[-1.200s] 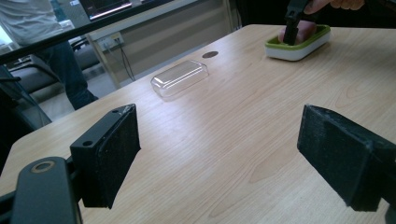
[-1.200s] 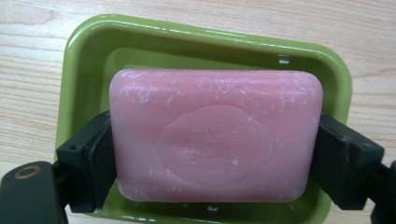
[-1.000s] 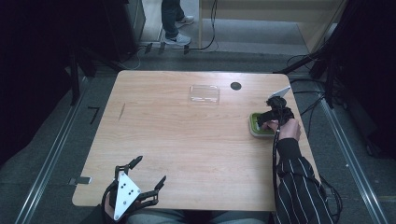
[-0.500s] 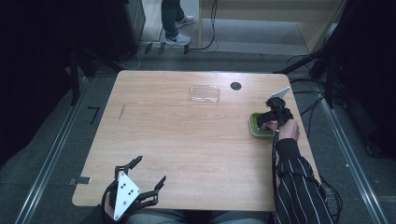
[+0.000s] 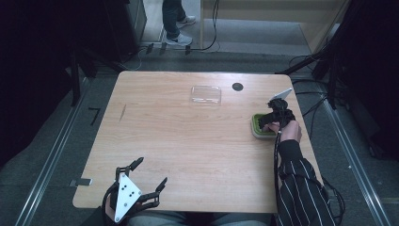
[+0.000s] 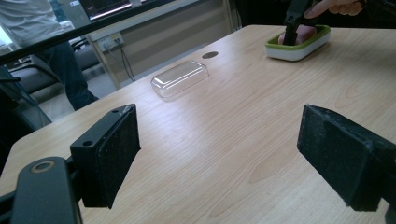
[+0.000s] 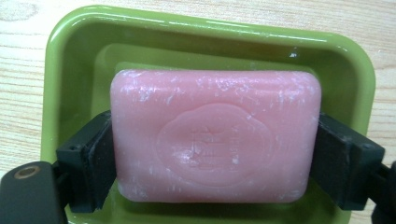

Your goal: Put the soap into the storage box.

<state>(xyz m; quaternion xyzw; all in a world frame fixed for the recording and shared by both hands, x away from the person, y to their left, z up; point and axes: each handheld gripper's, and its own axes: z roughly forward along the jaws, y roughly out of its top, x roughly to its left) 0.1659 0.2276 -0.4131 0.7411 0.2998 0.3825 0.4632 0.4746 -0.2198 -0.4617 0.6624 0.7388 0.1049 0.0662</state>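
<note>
Two grippers are working at the wooden table point(image 5: 188, 141). The left gripper point(image 5: 147, 175) is hovering over the near left edge, its jaws standing wide apart with nothing between them. Farther back, a clear lid point(image 5: 206, 94) is lying on the table. At the right, the right gripper point(image 7: 212, 154) is clamping the pink soap point(image 7: 215, 135) by its two ends inside the green dish point(image 7: 70, 56).

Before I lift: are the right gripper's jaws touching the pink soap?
Touching. In the right gripper view, both black jaws of the right gripper press flush against the short ends of the pink soap in the green dish, no gap visible.
</note>
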